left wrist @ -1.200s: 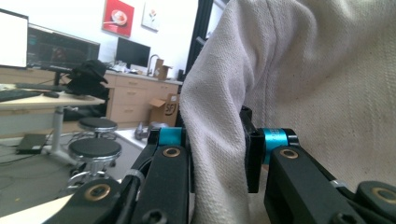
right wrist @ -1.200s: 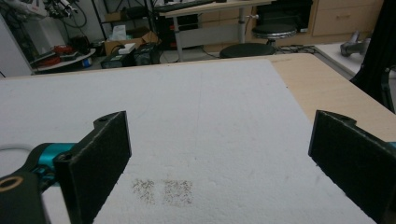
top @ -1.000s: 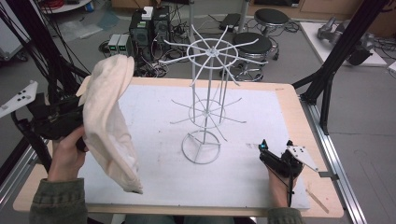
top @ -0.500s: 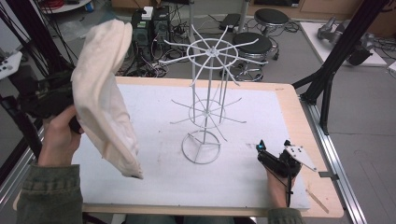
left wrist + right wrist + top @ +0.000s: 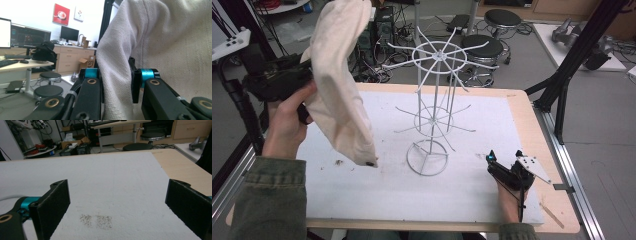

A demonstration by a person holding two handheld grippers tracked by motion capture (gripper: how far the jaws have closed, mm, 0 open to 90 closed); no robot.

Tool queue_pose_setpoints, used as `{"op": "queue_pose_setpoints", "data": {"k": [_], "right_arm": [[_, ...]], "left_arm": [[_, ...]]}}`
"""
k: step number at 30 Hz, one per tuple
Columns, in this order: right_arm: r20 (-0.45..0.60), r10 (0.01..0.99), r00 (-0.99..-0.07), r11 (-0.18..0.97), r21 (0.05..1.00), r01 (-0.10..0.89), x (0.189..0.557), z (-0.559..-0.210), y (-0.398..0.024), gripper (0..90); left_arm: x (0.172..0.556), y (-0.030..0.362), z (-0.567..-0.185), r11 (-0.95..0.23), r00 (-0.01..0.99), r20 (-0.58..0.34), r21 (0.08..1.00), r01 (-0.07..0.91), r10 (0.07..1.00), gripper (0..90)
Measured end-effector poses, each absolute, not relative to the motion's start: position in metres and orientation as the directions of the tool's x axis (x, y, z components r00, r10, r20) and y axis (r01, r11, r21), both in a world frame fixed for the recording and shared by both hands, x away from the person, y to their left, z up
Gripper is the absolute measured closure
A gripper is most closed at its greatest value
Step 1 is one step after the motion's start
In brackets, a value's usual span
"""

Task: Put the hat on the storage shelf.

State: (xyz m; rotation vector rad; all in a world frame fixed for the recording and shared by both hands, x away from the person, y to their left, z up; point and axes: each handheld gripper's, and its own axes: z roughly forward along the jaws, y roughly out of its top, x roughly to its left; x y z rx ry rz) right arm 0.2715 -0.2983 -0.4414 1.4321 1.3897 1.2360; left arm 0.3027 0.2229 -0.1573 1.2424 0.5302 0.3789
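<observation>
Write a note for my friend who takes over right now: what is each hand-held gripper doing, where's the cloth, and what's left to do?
Left hand-held gripper: shut on the cream cloth, holding it in the air left of the white wire rack; its lower end hangs just over the white mat.
Right hand-held gripper: open, holding nothing, low over the mat near the table's right front.
Done: cloth picked up.
Left: probably hang the cloth on a rack arm; nothing is on the rack yet.

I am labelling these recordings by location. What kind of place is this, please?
Most likely a lab or workshop with office desks: computer monitors along a wall, swivel stools, tangled cables and electronics behind the worktable.
</observation>
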Motion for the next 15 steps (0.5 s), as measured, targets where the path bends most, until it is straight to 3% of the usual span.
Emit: {"op": "queue_pose_setpoints", "data": {"k": [15], "right_arm": [[0.133,0.988,-0.076,-0.111,0.963,0.246,0.272,-0.442,-0.298,4.6]], "left_arm": [[0.322,0.189,-0.177,0.231,0.808,-0.172,0.972,0.046,0.564,77.9]]}}
